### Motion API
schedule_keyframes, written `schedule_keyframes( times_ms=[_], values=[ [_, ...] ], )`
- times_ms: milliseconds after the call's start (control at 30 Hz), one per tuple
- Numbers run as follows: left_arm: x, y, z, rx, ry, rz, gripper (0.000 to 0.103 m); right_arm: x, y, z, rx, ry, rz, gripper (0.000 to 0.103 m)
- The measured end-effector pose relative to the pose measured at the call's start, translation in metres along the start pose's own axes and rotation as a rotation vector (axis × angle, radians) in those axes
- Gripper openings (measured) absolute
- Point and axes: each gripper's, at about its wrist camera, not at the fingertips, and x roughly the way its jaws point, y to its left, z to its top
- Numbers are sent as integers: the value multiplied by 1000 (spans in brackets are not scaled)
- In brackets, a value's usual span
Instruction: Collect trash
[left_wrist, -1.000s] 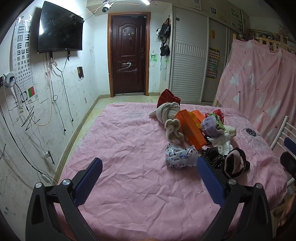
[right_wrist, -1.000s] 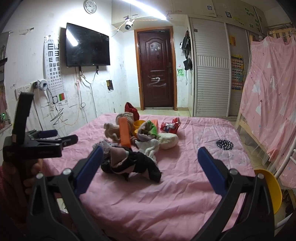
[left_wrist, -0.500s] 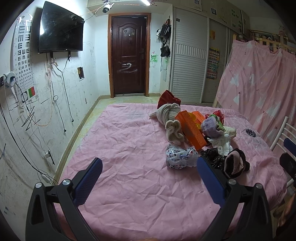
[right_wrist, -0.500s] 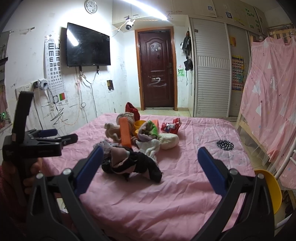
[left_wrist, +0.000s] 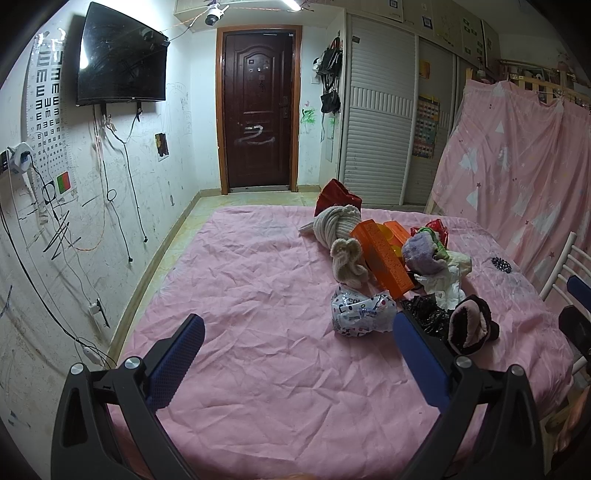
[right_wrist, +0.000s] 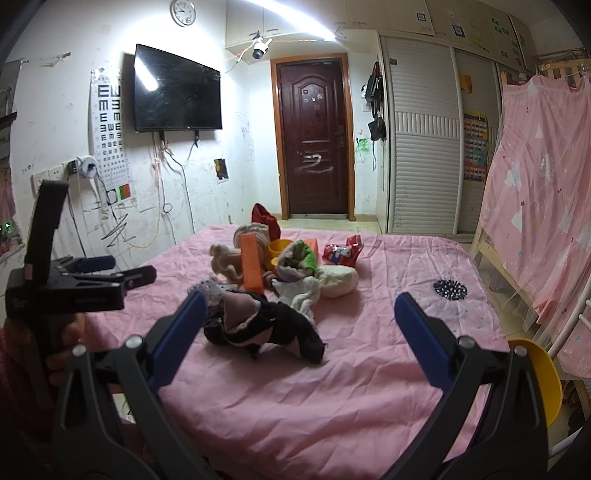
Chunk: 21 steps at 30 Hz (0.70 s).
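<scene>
A pile of trash and clothes lies on the pink bed (left_wrist: 258, 295). Nearest my left gripper (left_wrist: 295, 325) is a crumpled white printed wrapper (left_wrist: 360, 312), with black crumpled plastic (left_wrist: 424, 314) and white paper (left_wrist: 447, 284) to its right. An orange box (left_wrist: 384, 258) and a red snack wrapper (right_wrist: 341, 253) lie farther back. The left gripper is open above the bed, short of the wrapper, and holds nothing. My right gripper (right_wrist: 299, 306) is open and empty too, just in front of a dark sock bundle (right_wrist: 266, 325).
Beige socks (left_wrist: 347, 262), a knitted roll (left_wrist: 338, 225), a red bag (left_wrist: 336, 195) and a purple-green sock (left_wrist: 424, 253) are mixed into the pile. A yellow bin (right_wrist: 539, 373) stands by the bed's right corner. A black spiky disc (right_wrist: 450, 288) lies apart.
</scene>
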Motion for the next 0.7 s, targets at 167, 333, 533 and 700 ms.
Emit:
schedule_keyframes(
  times_ms=[167, 333, 533, 700],
  values=[
    [-1, 1, 1, -3, 2, 1, 94, 0, 0, 0, -6, 2, 2, 99],
    [-1, 2, 2, -4, 2, 1, 94, 0, 0, 0, -6, 2, 1, 98],
    [0, 2, 1, -5, 5, 3, 94, 0, 1, 0, -7, 3, 1, 98],
    [5, 2, 0, -8, 11, 7, 94, -1, 1, 0, -12, 7, 4, 98]
  ],
)
